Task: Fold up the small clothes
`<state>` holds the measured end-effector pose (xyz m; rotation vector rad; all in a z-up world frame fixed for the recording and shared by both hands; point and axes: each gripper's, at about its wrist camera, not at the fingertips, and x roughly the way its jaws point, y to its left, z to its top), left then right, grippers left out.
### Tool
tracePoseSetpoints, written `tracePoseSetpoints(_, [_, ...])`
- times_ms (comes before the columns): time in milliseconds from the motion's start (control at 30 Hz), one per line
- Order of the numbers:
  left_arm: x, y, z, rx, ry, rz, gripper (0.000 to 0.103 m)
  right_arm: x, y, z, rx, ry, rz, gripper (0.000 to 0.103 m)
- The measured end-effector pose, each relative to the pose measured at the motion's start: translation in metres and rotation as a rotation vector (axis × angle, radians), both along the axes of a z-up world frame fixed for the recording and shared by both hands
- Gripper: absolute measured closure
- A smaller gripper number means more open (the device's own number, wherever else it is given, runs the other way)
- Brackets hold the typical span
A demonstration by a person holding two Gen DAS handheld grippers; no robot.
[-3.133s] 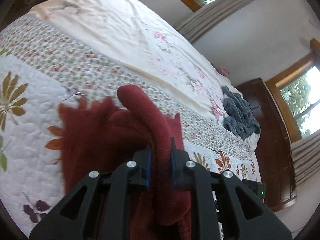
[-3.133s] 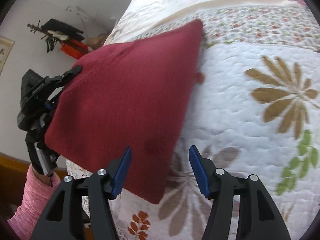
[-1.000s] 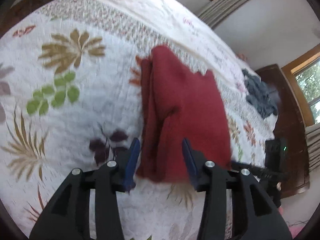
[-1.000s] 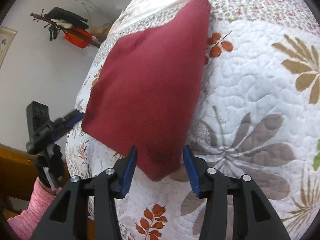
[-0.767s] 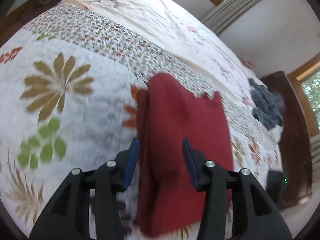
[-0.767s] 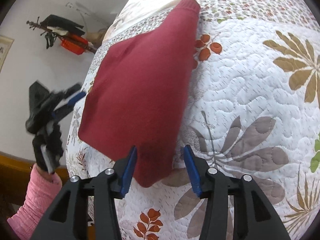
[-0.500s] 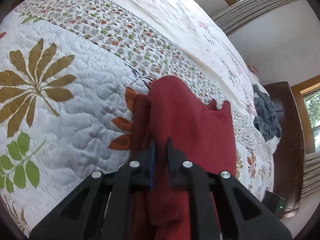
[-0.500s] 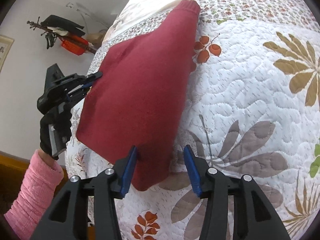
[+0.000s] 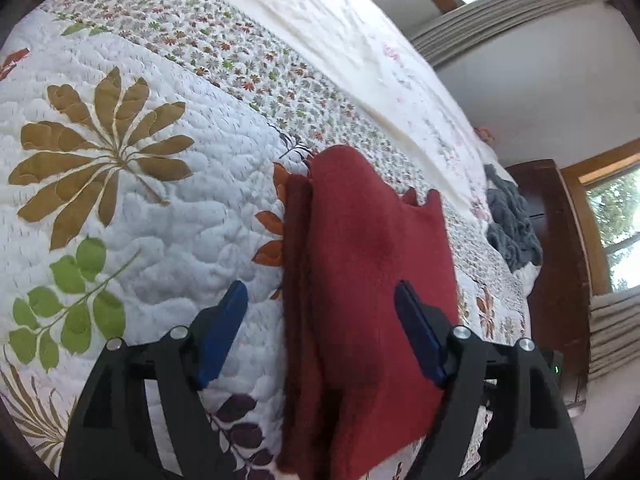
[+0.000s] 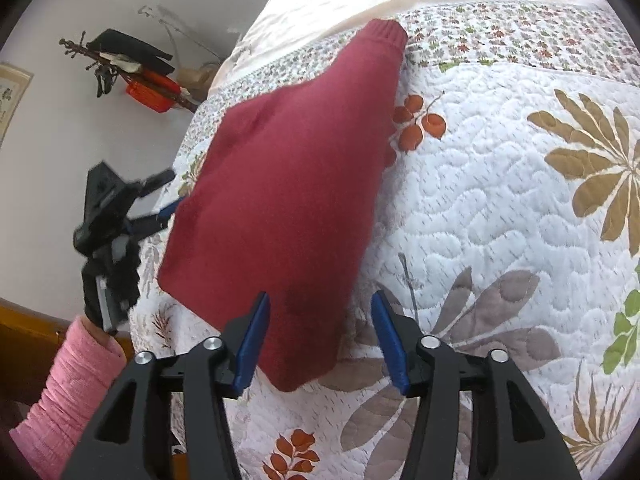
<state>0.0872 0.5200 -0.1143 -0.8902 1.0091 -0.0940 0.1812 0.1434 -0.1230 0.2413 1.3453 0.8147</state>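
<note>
left gripper (image 9: 320, 312) is seen with blue pads spread wide, nothing clamped; the folded edge of the red garment (image 9: 360, 280) lies between and below them. right gripper (image 10: 320, 328) is likewise spread apart, its pads flanking the garment's near corner without gripping it.

quilted bedspread (image 9: 160, 220) is noted across most of both views: white ground, large tan, green, grey and rust leaf prints, a band of small flowers beyond, then a pale floral sheet (image 9: 340, 20).

red garment is laid folded on the quilt in a long tapering stack, layered edges visible along its left side in the left wrist view, ribbed cuff (image 10: 386, 34) pointing toward the flowered band.

grey cloth (image 9: 512, 224) is bunched near the far bed edge, well apart from the red piece.

pink sleeve (image 10: 68, 384) is seen at the bedside behind the left gripper's handle.
</note>
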Motion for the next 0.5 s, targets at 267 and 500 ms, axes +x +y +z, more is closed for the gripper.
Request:
tracePoseSetpoints(267, [0.022,-0.026,-0.031,-0.048,0.042,-0.129,0.029,0.029,0.004,-0.006,0.092,0.065,-0.045,0.035])
tracePoseSetpoints(500, [0.05,-0.058,-0.048,-0.06,0.031,-0.279,0.029,0.064,0.007,-0.032,0.189,0.171,-0.082,0.027])
